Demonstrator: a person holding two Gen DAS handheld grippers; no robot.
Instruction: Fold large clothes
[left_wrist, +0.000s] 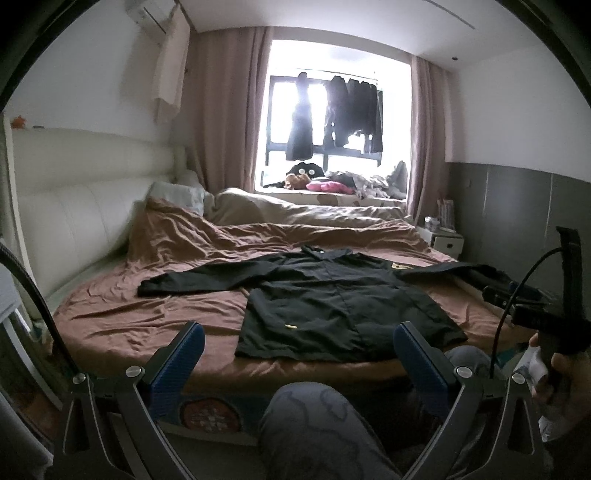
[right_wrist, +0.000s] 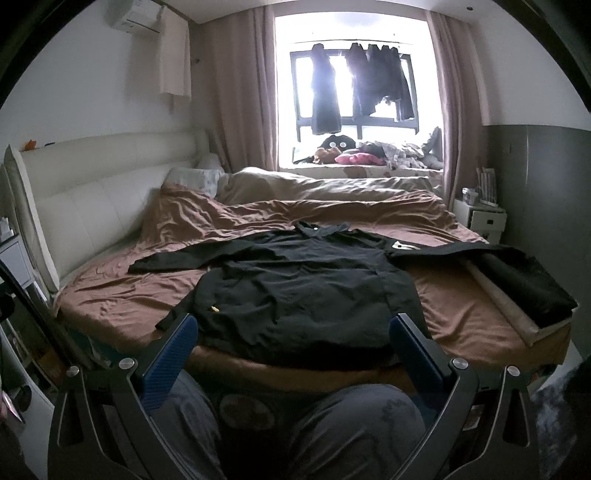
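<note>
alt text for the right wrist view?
A black long-sleeved shirt lies flat, sleeves spread, on a bed with a brown sheet. The open right gripper hovers at its near hem, above the person's grey-trousered knees; folded dark cloth sits right.

brown-sheeted bed (right_wrist: 110, 295) carries a spread black shirt (right_wrist: 295, 288) and folded dark cloth (right_wrist: 528, 284)

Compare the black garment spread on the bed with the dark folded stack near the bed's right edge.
The black garment lies flat mid-bed with both sleeves spread out; the folded stack is a compact rectangle at the right edge. The garment rests directly on the brown sheet; the stack sits on pale fabric. Both are dark.
</note>
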